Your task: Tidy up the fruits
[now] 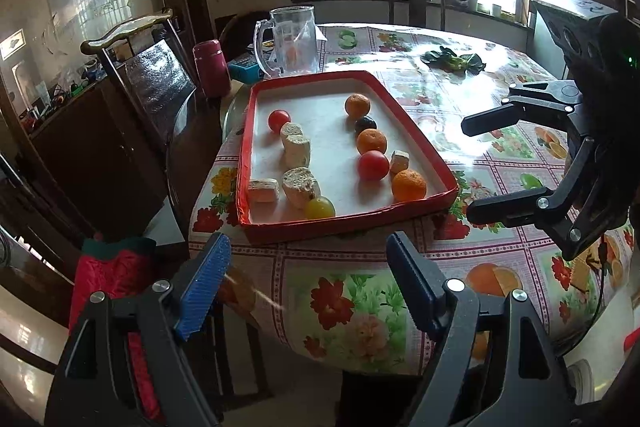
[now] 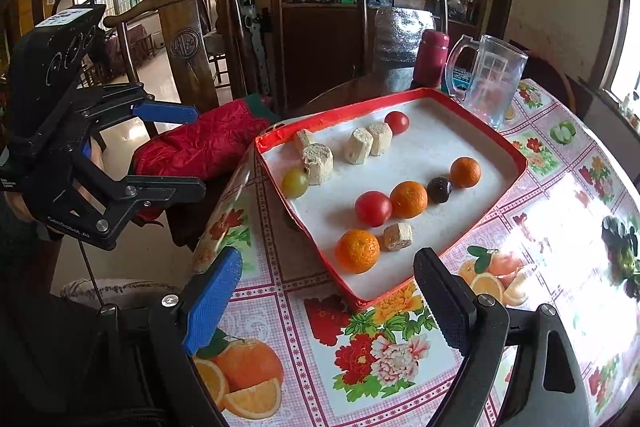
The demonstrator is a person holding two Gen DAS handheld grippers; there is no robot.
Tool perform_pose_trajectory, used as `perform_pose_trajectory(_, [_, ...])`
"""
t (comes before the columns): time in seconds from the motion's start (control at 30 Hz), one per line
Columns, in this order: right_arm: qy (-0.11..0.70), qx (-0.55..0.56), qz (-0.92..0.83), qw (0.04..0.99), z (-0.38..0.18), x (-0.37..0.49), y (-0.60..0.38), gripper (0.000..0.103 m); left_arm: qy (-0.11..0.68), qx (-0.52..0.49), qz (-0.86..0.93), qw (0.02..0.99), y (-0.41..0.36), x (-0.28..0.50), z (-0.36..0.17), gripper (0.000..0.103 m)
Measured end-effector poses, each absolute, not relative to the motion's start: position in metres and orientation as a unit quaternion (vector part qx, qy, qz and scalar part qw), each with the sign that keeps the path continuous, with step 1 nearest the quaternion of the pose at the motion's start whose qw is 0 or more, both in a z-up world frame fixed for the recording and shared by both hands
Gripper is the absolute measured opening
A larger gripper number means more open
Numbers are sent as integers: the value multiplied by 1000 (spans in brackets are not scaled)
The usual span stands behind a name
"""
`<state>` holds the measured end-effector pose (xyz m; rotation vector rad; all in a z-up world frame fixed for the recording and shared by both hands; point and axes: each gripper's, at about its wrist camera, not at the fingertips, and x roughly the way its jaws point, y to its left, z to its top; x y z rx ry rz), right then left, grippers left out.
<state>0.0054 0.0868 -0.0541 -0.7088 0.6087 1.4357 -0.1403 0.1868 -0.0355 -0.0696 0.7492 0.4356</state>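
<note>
Two grippers angle down over the table point(image 2: 560, 211), both spread wide and empty: left gripper point(image 1: 308, 283) short of the tray point(image 1: 416, 211), right gripper point(image 2: 328, 303) at its corner; oranges point(image 2: 357, 251), tomatoes point(image 2: 373, 208) rest inside.

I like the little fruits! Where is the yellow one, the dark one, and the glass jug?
yellow fruit point(image 1: 319, 207), left wrist view, middle of its skin.
dark fruit point(image 2: 439, 189), right wrist view, its top.
glass jug point(image 2: 494, 83), right wrist view, its clear side wall.

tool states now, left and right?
Left tool: open, holding nothing.
Right tool: open, holding nothing.
</note>
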Motion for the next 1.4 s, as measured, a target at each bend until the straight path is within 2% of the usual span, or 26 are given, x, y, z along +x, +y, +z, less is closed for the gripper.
perform_pose_trajectory(1.4, [258,-291,659,644,-53,6,94,89,327,-55,186,925,191,-140,-21,84])
